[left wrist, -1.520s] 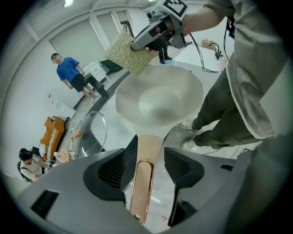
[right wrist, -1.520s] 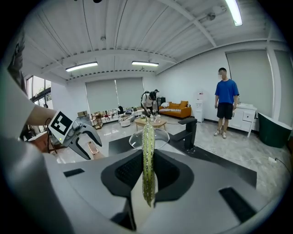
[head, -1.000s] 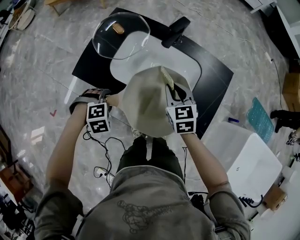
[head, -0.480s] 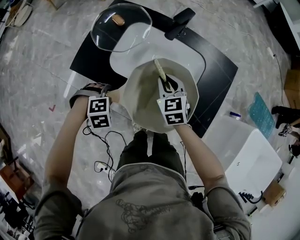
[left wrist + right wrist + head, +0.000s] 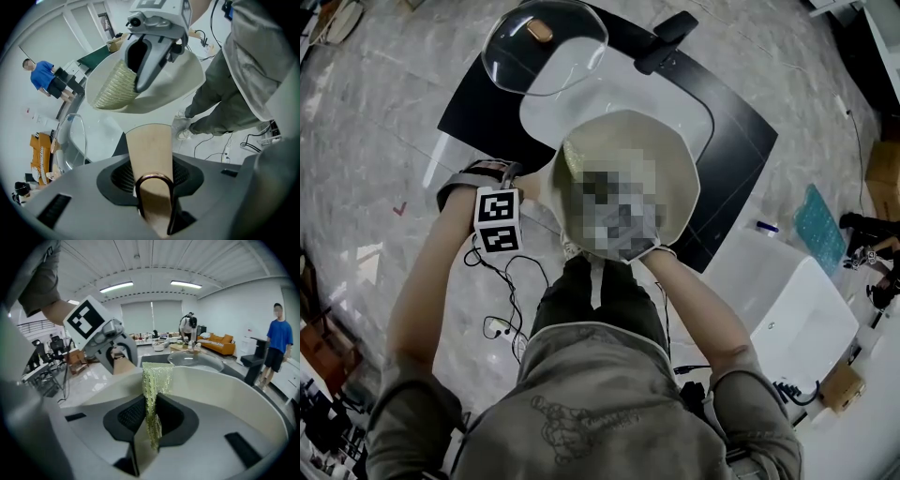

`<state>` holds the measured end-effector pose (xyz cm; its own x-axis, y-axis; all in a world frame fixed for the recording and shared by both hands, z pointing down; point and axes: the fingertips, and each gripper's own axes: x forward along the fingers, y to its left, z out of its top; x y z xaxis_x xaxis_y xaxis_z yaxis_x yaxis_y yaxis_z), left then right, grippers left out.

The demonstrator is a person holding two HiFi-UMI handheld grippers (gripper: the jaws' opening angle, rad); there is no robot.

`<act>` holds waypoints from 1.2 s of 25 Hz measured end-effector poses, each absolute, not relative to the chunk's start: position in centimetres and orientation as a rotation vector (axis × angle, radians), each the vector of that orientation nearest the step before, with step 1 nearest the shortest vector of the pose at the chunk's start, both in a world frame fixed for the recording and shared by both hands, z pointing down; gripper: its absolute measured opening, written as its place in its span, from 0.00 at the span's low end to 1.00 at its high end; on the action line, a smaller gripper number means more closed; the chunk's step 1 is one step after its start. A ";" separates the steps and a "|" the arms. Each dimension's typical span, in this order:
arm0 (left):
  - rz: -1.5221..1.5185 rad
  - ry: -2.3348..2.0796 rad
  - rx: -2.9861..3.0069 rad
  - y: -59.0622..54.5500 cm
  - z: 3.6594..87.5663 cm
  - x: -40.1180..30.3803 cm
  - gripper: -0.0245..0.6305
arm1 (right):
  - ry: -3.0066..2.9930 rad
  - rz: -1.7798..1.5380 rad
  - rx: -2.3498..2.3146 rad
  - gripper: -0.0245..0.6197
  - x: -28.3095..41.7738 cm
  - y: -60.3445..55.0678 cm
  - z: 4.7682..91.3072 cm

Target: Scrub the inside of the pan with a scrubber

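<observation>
A cream pan (image 5: pixel 680 155) is held up and tilted, its inside towards me. Its tan handle (image 5: pixel 149 147), with a copper ring (image 5: pixel 154 179) at the end, lies between the jaws of my left gripper (image 5: pixel 152 174), which is shut on it. In the head view that gripper (image 5: pixel 523 197) sits at the pan's left. My right gripper (image 5: pixel 151 401) is shut on a yellow-green mesh scrubber (image 5: pixel 157 378), inside the pan. The left gripper view shows the scrubber (image 5: pixel 114 90) against the pan's inner wall. A mosaic patch hides the right gripper in the head view.
Beyond the pan, a black mat (image 5: pixel 483 112) on the marble floor carries a white board (image 5: pixel 619 103), a glass lid (image 5: pixel 546 42) and a black object (image 5: pixel 666 39). A white box (image 5: pixel 806 319) stands at the right. Cables (image 5: pixel 502 300) trail by my feet. A person in blue (image 5: pixel 276 343) stands far off.
The pan has turned from showing its outside to showing its inside. The right gripper with the scrubber has moved down from the rim into the pan. The left gripper has hardly moved.
</observation>
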<state>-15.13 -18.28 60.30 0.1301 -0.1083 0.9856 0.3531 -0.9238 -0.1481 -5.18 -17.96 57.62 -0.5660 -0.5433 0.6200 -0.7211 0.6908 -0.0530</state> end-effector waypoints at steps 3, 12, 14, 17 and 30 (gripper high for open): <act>-1.852 -0.230 -2.074 -18.3 60.3 -15.0 0.28 | -2.374 0.444 0.746 0.15 -6.9 -15.4 57.7; -1.864 -0.214 -2.057 -18.8 60.4 -15.1 0.28 | -2.375 0.571 0.146 0.15 -7.3 -7.7 56.7; -1.864 -0.210 -2.058 -18.8 60.5 -15.0 0.28 | -2.342 0.611 0.019 0.15 -6.3 -6.0 56.5; -1.866 -0.203 -2.059 -18.8 60.4 -15.0 0.28 | -2.277 0.662 -0.135 0.15 -4.8 -3.6 56.0; -1.863 -0.186 -2.049 -18.8 60.3 -15.1 0.28 | -2.232 0.212 0.564 0.15 2.4 -13.9 49.4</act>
<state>-15.14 -18.82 60.34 0.1205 -0.1445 0.9821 0.3357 -0.9251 -0.1773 2.41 -13.90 49.43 -0.5757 -0.3268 0.7495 -0.4620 0.8863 0.0316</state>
